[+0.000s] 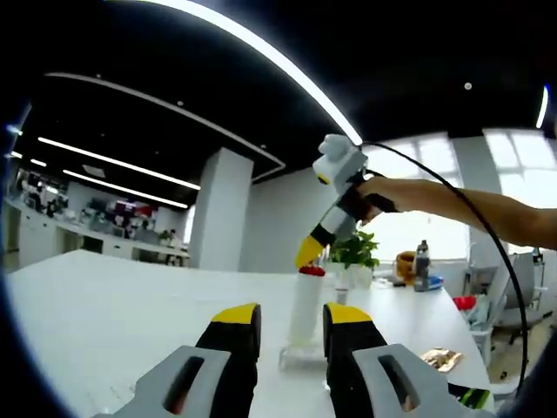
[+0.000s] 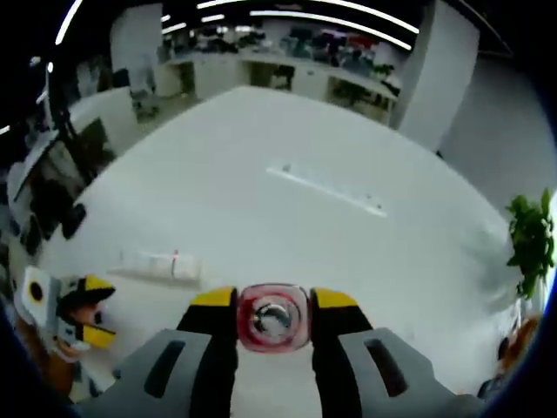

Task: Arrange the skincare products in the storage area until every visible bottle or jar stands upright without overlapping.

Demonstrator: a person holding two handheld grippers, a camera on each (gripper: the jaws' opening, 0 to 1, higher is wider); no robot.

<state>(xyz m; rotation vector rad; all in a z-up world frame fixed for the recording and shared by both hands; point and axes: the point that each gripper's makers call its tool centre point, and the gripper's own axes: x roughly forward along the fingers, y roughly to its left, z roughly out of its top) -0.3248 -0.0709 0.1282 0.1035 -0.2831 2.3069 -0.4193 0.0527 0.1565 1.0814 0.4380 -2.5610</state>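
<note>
A tall white bottle (image 1: 305, 306) with a red, glossy cap (image 2: 273, 318) stood upright on the smooth white table (image 1: 122, 313), just beyond the left gripper (image 1: 291, 324), whose yellow-tipped fingers (image 1: 240, 314) were apart and held nothing. The right gripper (image 2: 273, 305) came from above, its fingers (image 2: 213, 299) clamped on the squarish cap. Left of them lay a white tube (image 2: 157, 264), flat on the table.

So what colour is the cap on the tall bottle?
Red cap on the white bottle, clearest in the left gripper view.
</note>
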